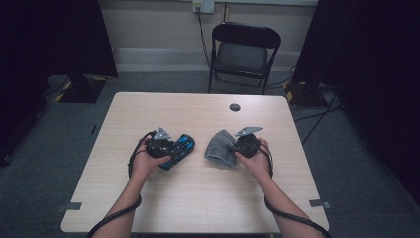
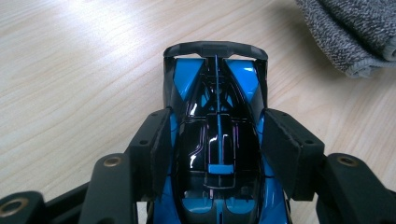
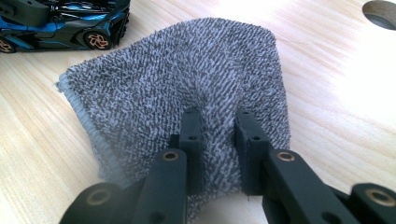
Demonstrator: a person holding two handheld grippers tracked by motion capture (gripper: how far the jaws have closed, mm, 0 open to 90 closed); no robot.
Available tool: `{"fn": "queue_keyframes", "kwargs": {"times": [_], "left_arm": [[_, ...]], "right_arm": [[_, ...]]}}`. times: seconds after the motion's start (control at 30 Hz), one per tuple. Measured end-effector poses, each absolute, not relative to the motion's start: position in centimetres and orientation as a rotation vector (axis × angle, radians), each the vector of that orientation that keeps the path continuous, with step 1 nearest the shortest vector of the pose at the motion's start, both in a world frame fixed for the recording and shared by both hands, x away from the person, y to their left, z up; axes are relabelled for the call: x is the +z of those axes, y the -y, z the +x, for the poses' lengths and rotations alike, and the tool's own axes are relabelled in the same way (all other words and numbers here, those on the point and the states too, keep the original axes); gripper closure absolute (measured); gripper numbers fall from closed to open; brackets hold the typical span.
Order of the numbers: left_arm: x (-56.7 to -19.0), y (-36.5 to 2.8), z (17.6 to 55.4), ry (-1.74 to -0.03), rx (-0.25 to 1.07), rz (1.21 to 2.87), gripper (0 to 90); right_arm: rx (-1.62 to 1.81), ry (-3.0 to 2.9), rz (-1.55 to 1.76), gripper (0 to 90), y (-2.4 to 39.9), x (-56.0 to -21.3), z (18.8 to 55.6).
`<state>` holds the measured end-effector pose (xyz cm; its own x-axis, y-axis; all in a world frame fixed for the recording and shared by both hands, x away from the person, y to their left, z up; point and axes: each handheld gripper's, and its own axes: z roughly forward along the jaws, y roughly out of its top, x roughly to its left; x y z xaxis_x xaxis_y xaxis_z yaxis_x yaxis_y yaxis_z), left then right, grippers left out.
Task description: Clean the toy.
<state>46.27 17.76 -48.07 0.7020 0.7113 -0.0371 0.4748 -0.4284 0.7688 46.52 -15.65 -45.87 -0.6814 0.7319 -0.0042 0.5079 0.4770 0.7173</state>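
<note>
In the left gripper view the blue and black toy car [image 2: 217, 140] runs off the bottom edge, so its near end is cut off, and the black jaws cover its flanks. The grey towel [image 2: 350, 32] is cropped by the top right corner there. In the right gripper view the car is cut by the top left edge, and the pinched fold of towel is hidden between the jaws.

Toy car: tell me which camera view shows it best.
The left gripper view. There the blue and black toy car is close up from above, roof and rear wing sharp, between the left gripper jaws. The right gripper view shows its side and a wheel at the corner; the high view shows it small.
</note>
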Motion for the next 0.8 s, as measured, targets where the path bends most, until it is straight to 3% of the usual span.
{"fn": "queue_keyframes", "kwargs": {"times": [0.8], "left_arm": [[-48.1,-18.0,46.1,-0.893,0.375,2.097,44.6]], "right_arm": [[1.132,-2.526,0.879,75.9,12.3,-45.6,43.3]]}}
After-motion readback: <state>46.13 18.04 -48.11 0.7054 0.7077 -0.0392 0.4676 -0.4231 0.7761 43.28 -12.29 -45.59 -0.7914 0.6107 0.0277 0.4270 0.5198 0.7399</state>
